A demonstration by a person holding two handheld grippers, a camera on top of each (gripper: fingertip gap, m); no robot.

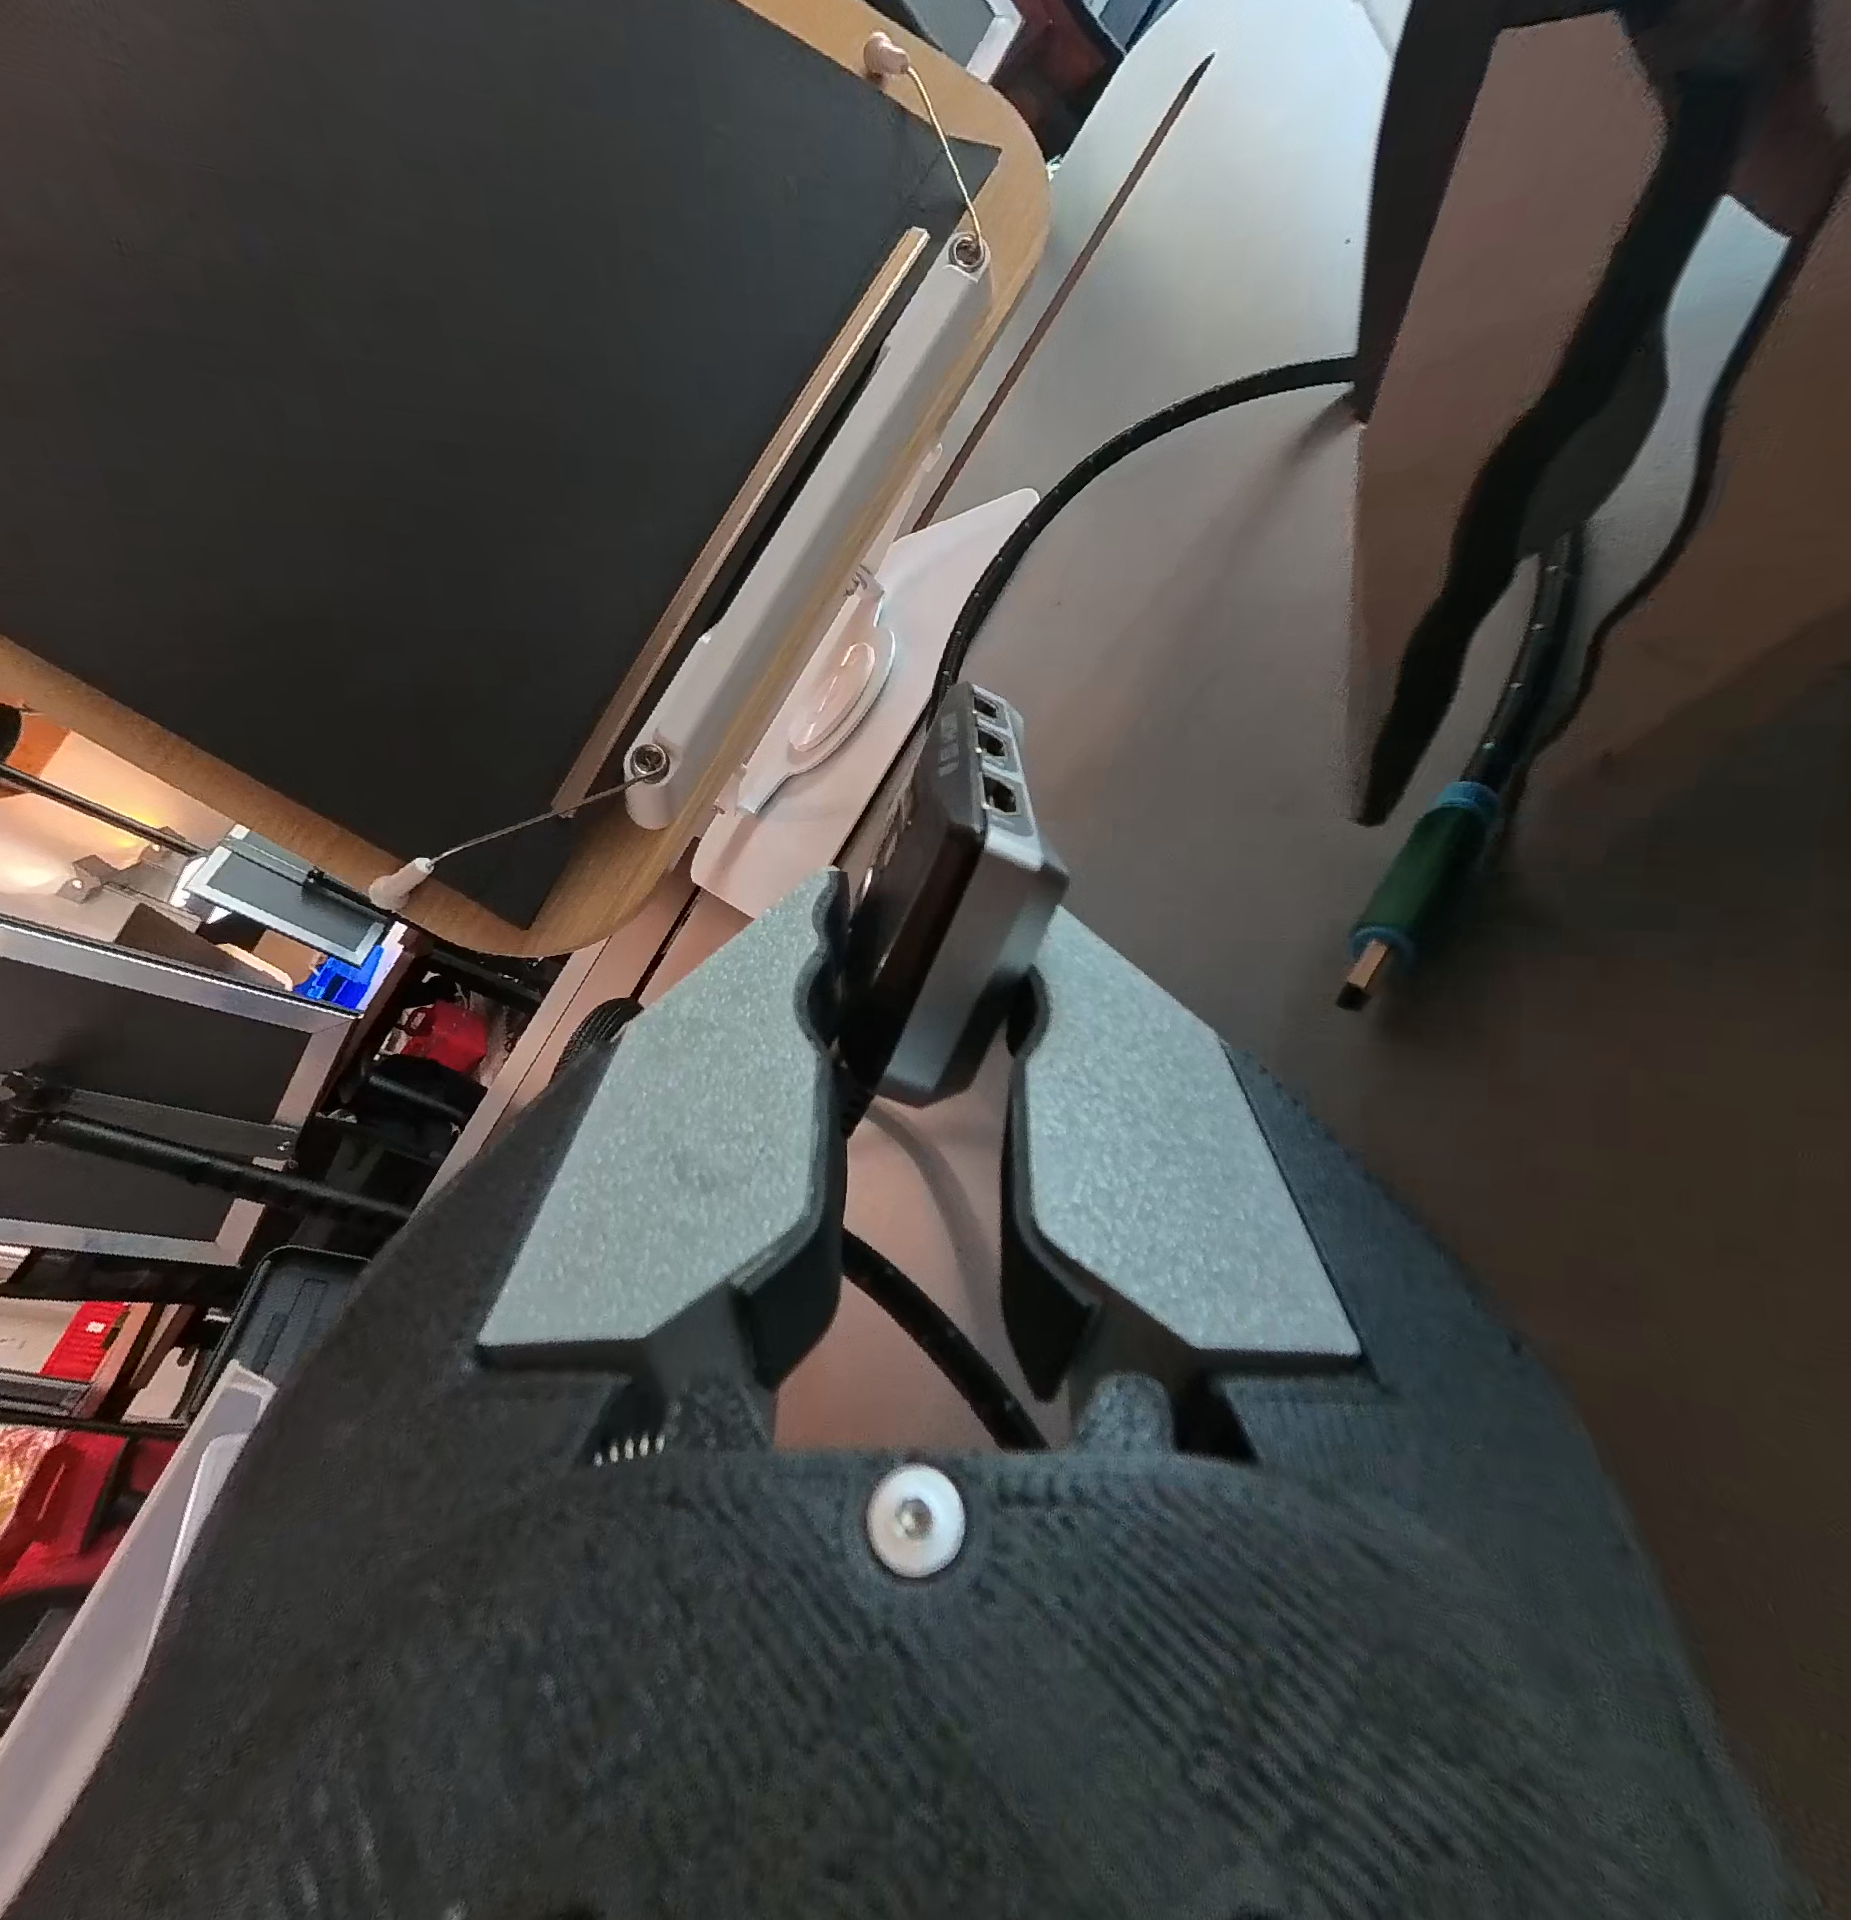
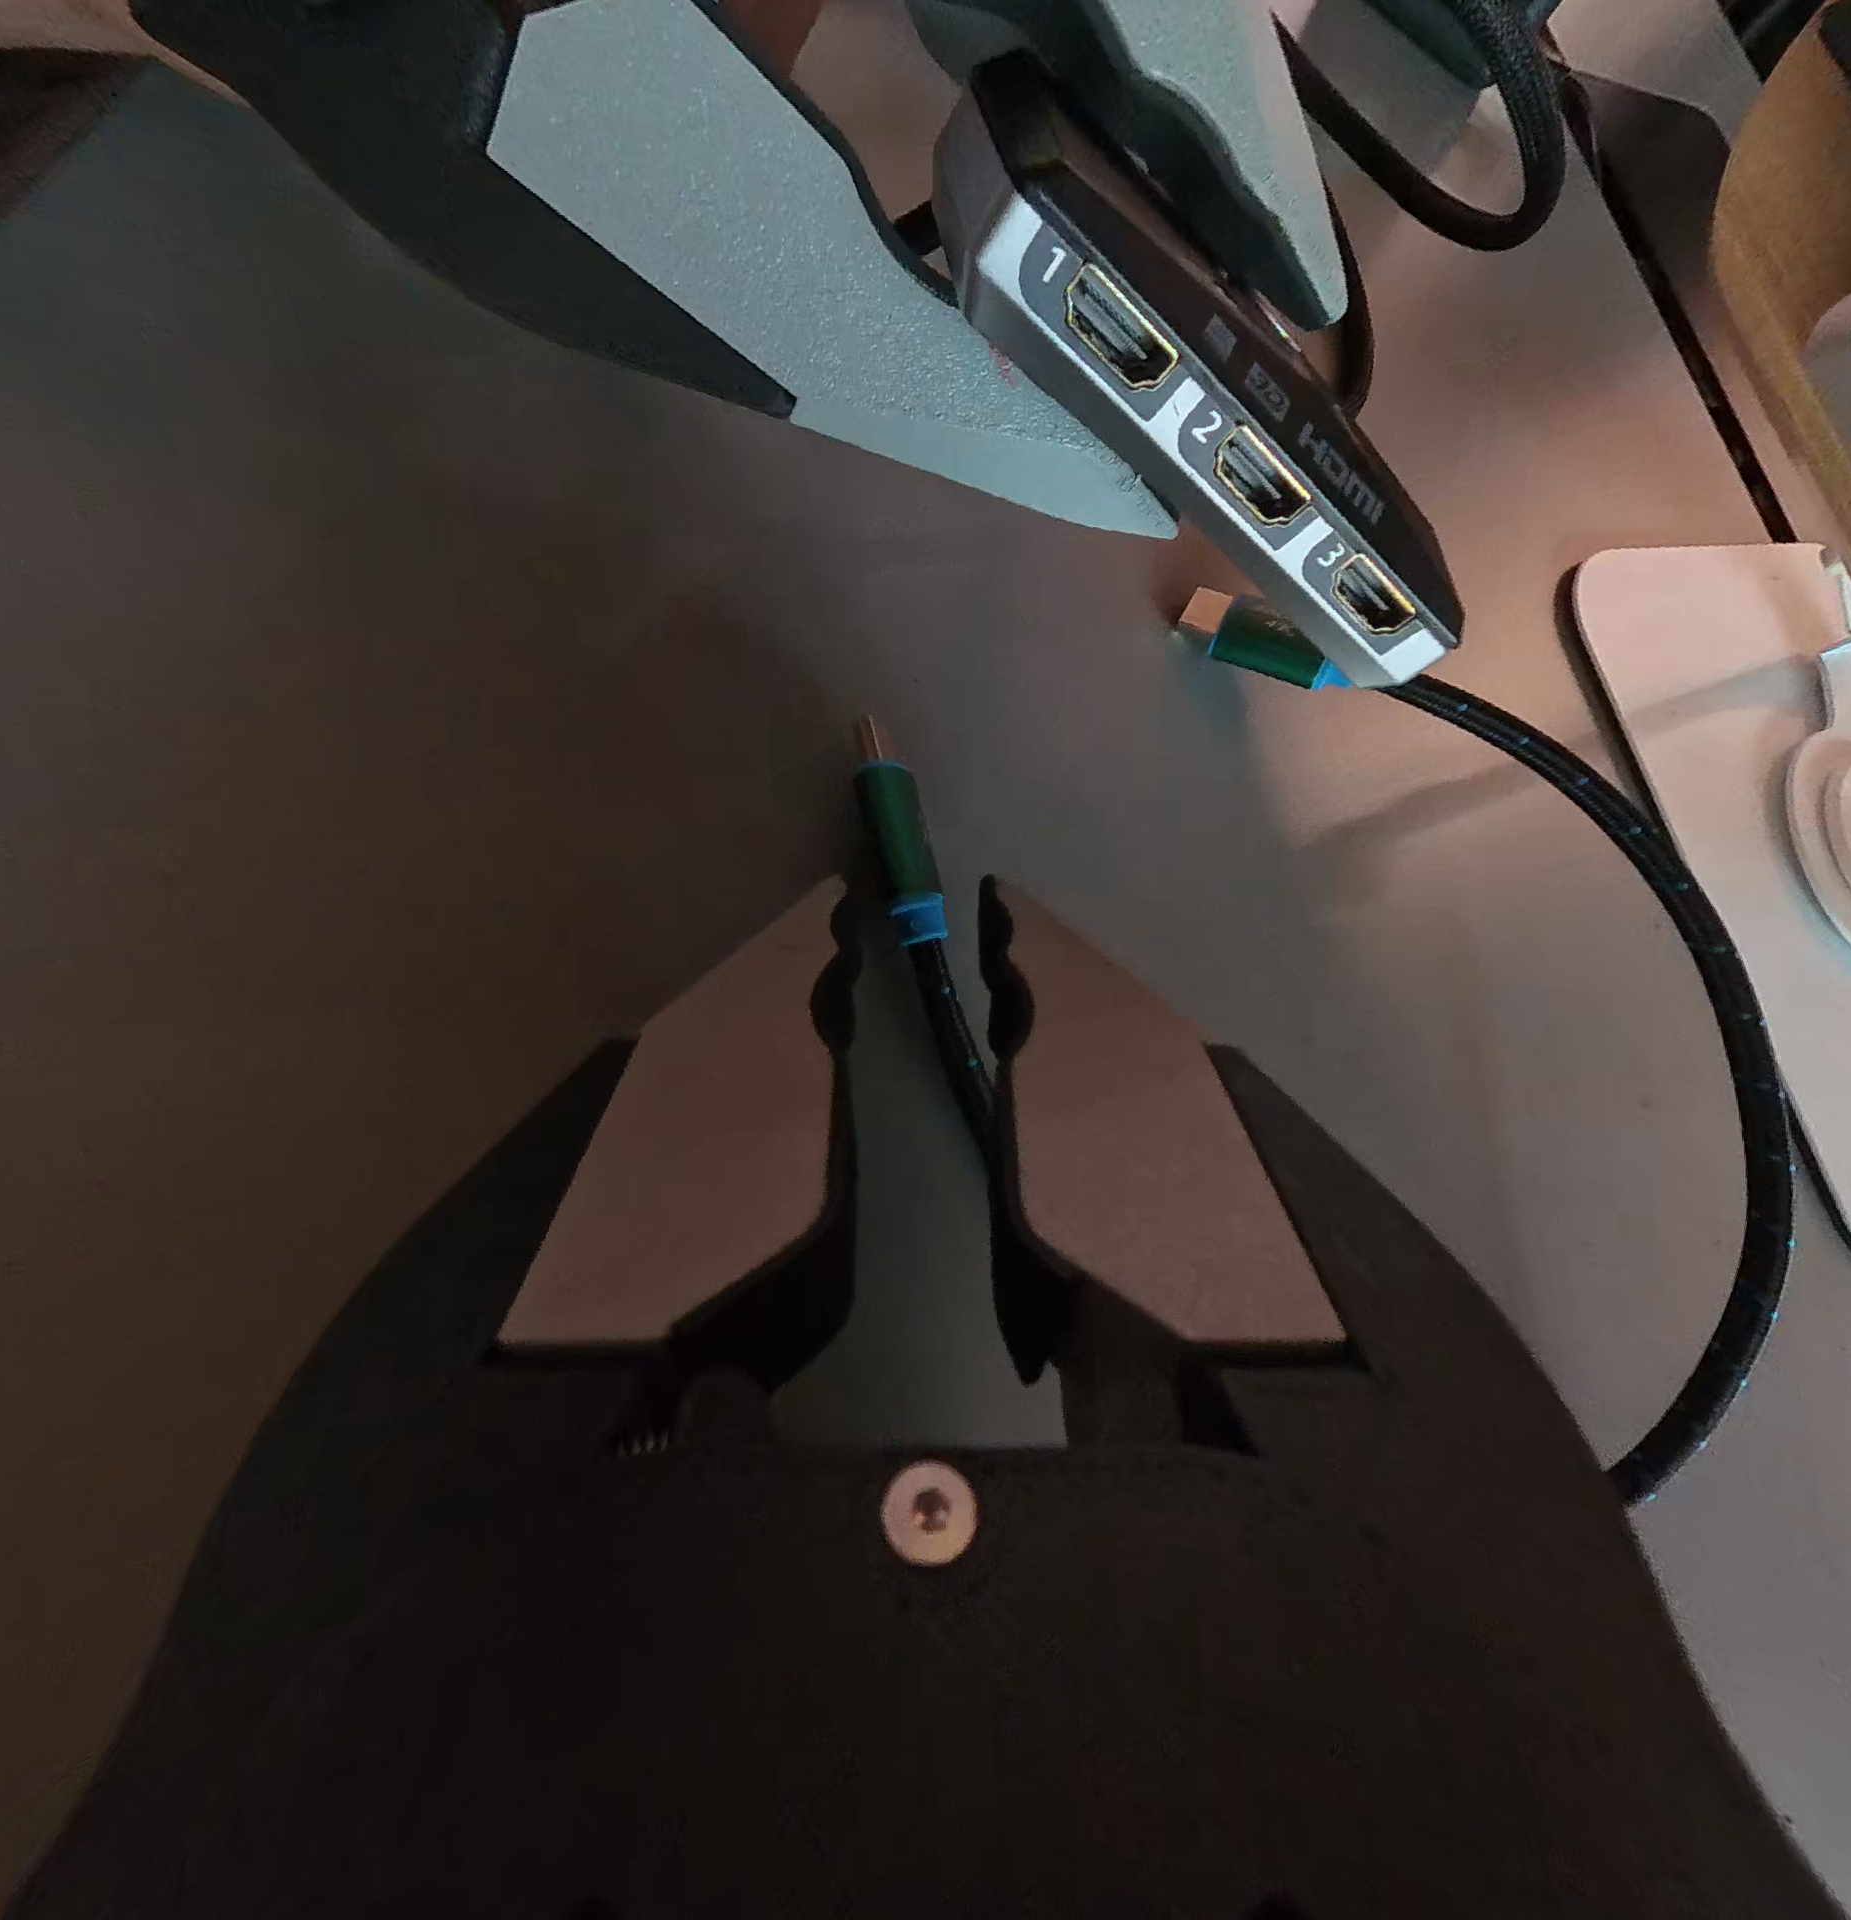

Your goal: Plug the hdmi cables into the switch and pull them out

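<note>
My left gripper (image 1: 926,961) is shut on the HDMI switch (image 1: 962,883), a small grey and black box held tilted above the grey table. Its three ports (image 2: 1259,478) face my right gripper and are all empty. In the right wrist view the left gripper (image 2: 1243,416) shows at the top. My right gripper (image 2: 916,914) is open, with its fingers on either side of a black braided cable just behind a green HDMI plug (image 2: 893,826) on the table. It also shows in the left wrist view (image 1: 1420,883). A second green plug (image 2: 1264,649) lies under the switch.
A white stand base (image 2: 1731,831) sits on the table at the right, also seen in the left wrist view (image 1: 942,582). A black panel on a wood-edged board (image 1: 381,416) stands behind it. The second cable (image 2: 1757,1091) loops along the table's right side.
</note>
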